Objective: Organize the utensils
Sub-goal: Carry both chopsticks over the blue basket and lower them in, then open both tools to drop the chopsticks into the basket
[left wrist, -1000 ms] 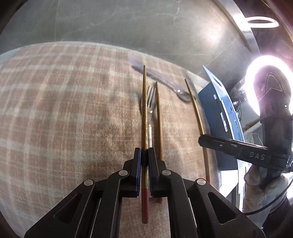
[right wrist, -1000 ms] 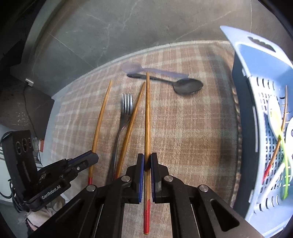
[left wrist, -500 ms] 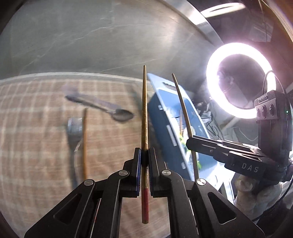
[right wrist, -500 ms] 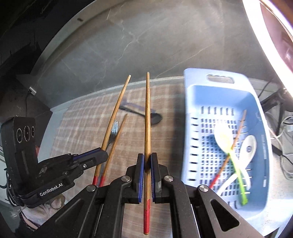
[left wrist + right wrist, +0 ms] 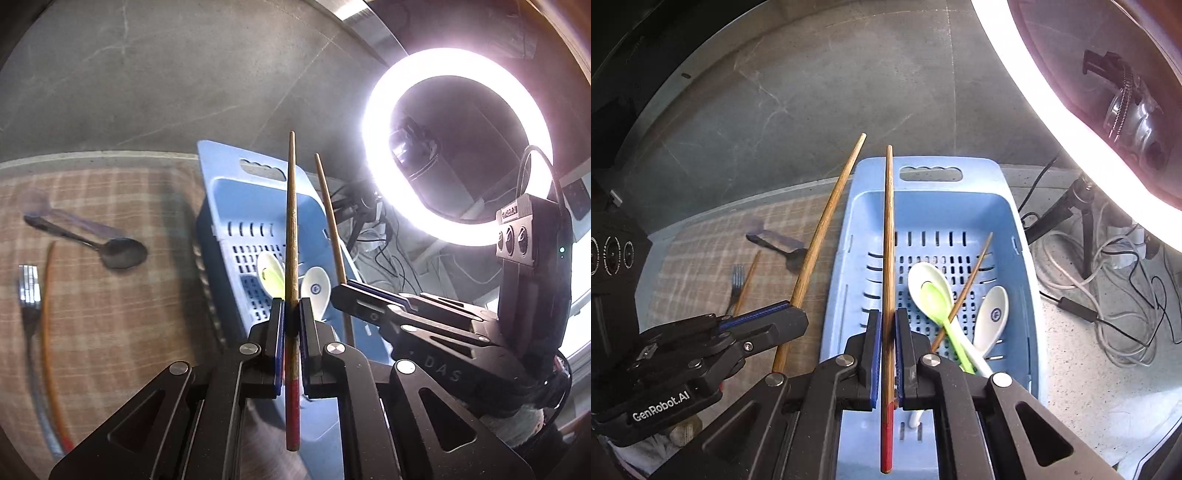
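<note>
plaid cloth (image 5: 110, 314) covers the counter on the left, and on it lie what is left to sort: a fork (image 5: 29, 291), one chopstick (image 5: 46, 332) beside it, and a dark metal spoon (image 5: 118, 253) further back. a second ago both tools hung over this cloth; since then they have swung across and up, so the leftovers now sit well off to the side.

next comes the left tool (image 5: 291, 314), its jaws clamped together on a wooden chopstick with a red end (image 5: 291, 229), which now points out over the blue basket (image 5: 221, 184). in the right wrist view the same left tool (image 5: 790, 314) shows at the lower left, its chopstick (image 5: 823, 225) slanting up beside the basket's left wall.

the right tool (image 5: 888, 332) is likewise shut tight on its own chopstick (image 5: 888, 240), held directly above the blue basket (image 5: 931, 206). inside the basket already lie a white spoon (image 5: 991, 317), a second white spoon with a green spoon (image 5: 938, 302) nested on it, and another chopstick (image 5: 967, 284) laid across them.

the carry looks nearly done: both sticks are above or at the basket but not yet let go, so lowering and releasing is likely next, then a return for the three pieces on the cloth.
</note>
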Demonstrator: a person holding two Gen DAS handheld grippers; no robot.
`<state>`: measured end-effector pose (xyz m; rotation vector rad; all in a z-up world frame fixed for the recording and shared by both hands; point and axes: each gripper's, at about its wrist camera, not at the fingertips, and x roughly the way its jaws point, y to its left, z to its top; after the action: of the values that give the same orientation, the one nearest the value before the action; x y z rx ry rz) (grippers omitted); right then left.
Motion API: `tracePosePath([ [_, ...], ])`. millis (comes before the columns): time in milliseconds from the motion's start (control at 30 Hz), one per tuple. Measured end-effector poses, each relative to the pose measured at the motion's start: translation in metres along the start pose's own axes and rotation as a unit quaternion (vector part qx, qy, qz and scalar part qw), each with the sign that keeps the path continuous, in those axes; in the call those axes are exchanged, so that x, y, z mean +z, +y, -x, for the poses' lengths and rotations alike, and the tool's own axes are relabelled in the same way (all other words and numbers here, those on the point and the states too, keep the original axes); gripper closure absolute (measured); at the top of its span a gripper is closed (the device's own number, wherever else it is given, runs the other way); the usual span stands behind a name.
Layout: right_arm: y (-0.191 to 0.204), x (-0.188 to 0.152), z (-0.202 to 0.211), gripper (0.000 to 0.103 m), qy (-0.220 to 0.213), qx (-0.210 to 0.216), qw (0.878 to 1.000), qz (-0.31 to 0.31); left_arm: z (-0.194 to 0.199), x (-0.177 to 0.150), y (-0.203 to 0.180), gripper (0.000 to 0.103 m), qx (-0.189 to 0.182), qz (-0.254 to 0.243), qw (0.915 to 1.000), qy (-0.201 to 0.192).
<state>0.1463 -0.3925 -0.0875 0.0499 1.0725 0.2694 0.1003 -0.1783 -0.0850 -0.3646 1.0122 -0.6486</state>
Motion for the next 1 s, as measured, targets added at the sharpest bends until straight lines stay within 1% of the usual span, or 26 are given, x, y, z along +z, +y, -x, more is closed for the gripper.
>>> tracePosePath([
  [167, -0.016, 0.002, -0.018, 0.097, 0.011, -0.022, 1.0, -0.004, -0.017, 0.0, -0.013, 0.097, 0.003, -0.001, 1.0, 0.004],
  [300, -0.026, 0.002, -0.027, 0.097, 0.018, -0.029, 0.999, -0.01, -0.029, -0.002, -0.016, 0.097, 0.016, -0.002, 0.9998, 0.012],
  [600, -0.035, 0.003, -0.037, 0.097, 0.027, -0.043, 0.999, -0.01, -0.045, -0.004, -0.025, 0.097, 0.039, -0.017, 0.9989, 0.023],
  [700, -0.033, 0.003, -0.038, 0.096, 0.03, -0.051, 0.998, -0.002, -0.044, -0.004, -0.025, 0.097, 0.046, -0.022, 0.9984, 0.024],
  [733, -0.032, 0.003, -0.038, 0.094, 0.031, -0.053, 0.998, -0.002, -0.043, -0.003, -0.025, 0.096, 0.05, -0.024, 0.9981, 0.025],
  [767, -0.031, 0.003, -0.037, 0.092, 0.03, -0.054, 0.998, -0.003, -0.044, -0.003, -0.025, 0.09, 0.053, -0.024, 0.998, 0.026],
  [800, -0.031, 0.003, -0.037, 0.085, 0.029, -0.055, 0.998, -0.003, -0.043, -0.003, -0.025, 0.087, 0.055, -0.024, 0.9979, 0.026],
  [833, -0.03, 0.003, -0.036, 0.078, 0.027, -0.056, 0.998, -0.004, -0.043, -0.003, -0.025, 0.087, 0.057, -0.024, 0.9977, 0.027],
  [900, -0.029, 0.003, -0.034, 0.073, 0.024, -0.058, 0.998, -0.006, -0.041, -0.003, -0.024, 0.087, 0.055, -0.025, 0.9978, 0.027],
  [1000, -0.028, 0.003, -0.032, 0.072, 0.023, -0.061, 0.998, -0.01, -0.036, -0.003, -0.025, 0.087, 0.056, -0.03, 0.9977, 0.024],
])
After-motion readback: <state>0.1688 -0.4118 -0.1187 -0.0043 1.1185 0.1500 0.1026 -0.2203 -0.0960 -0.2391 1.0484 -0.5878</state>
